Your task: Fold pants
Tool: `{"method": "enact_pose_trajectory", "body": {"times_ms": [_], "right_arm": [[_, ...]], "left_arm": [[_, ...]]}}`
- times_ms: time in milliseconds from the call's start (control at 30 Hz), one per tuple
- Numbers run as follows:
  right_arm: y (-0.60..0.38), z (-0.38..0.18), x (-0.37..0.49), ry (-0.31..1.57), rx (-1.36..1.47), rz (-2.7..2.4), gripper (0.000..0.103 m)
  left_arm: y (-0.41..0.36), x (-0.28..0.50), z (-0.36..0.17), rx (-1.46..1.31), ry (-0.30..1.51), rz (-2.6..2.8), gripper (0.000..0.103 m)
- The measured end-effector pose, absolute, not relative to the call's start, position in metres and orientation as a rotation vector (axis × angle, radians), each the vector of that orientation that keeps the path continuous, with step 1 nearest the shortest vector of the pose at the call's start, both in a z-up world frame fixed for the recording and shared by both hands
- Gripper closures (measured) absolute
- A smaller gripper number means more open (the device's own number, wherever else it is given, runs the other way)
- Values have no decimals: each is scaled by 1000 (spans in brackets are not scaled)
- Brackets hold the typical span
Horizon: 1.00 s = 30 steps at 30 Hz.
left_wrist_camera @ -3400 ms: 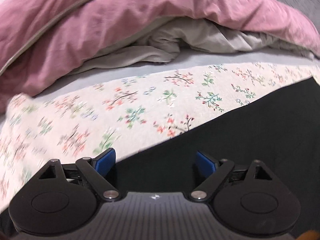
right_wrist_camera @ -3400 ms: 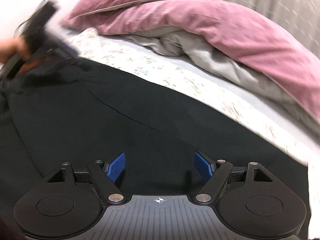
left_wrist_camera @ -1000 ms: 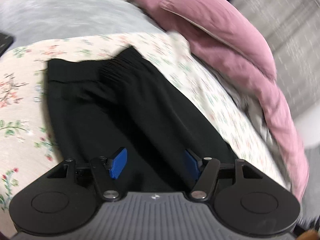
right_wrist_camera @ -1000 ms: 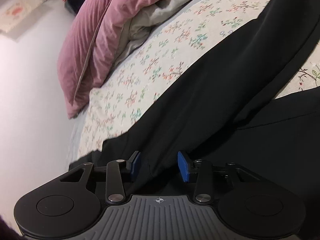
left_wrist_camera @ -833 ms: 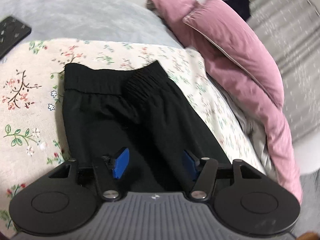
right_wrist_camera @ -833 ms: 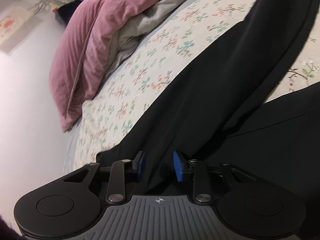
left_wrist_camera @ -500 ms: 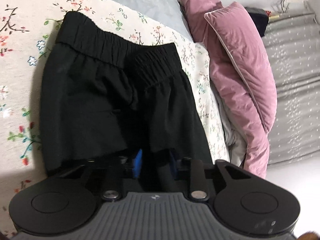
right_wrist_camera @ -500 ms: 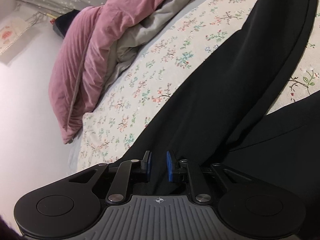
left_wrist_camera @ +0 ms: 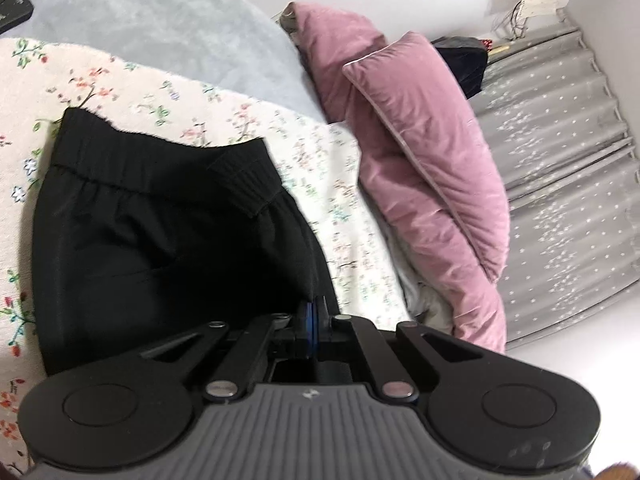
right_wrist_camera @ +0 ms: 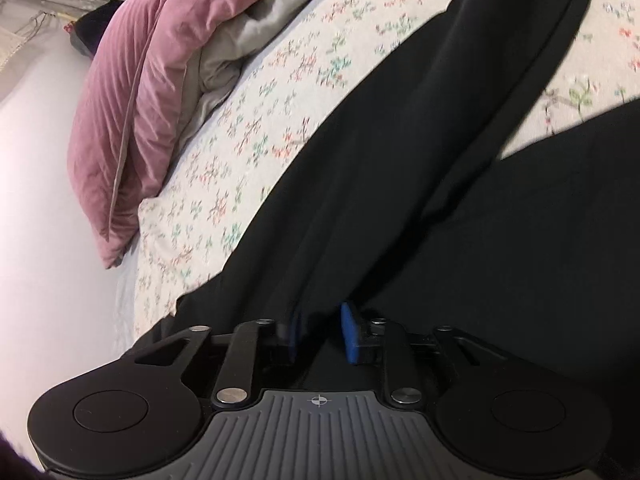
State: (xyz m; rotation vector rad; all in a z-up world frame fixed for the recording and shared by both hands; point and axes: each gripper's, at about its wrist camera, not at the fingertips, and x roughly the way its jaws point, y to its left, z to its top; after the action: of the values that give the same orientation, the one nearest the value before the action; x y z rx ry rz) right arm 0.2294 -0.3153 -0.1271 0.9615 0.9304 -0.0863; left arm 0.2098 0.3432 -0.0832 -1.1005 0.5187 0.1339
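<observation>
Black pants (left_wrist_camera: 160, 216) lie on a floral bedsheet (left_wrist_camera: 120, 92), the elastic waistband at the far end. My left gripper (left_wrist_camera: 314, 320) is shut, its blue pads pinching the right edge of the pants fabric. In the right wrist view the long black pants legs (right_wrist_camera: 400, 168) stretch up and to the right across the sheet (right_wrist_camera: 280, 92). My right gripper (right_wrist_camera: 320, 332) has its blue pads close together with a fold of black fabric between them.
A pink duvet and pillow (left_wrist_camera: 420, 152) are piled at the bed's far side, with grey bedding beneath. The pink duvet (right_wrist_camera: 132, 100) also shows in the right view. Grey curtains (left_wrist_camera: 568, 184) hang behind. A pale blue blanket (left_wrist_camera: 140, 28) lies beyond the sheet.
Both grippers have closed from open onto the pants fabric. The left gripper's view has tilted and the fabric edge now sits between its shut pads.
</observation>
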Motion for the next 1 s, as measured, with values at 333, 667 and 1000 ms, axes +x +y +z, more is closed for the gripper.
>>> {"method": "enact_pose_trajectory", "body": {"times_ms": [333, 667, 1000], "right_arm": [[-318, -138, 229, 801, 1064, -77, 75], [-351, -119, 223, 601, 1112, -218, 102], [-302, -19, 145, 405, 821, -103, 102]], "left_arm": [[345, 208, -61, -1075, 483, 134, 103], [351, 220, -60, -1045, 550, 152, 103], [369, 197, -31, -972, 573, 108, 103]]}}
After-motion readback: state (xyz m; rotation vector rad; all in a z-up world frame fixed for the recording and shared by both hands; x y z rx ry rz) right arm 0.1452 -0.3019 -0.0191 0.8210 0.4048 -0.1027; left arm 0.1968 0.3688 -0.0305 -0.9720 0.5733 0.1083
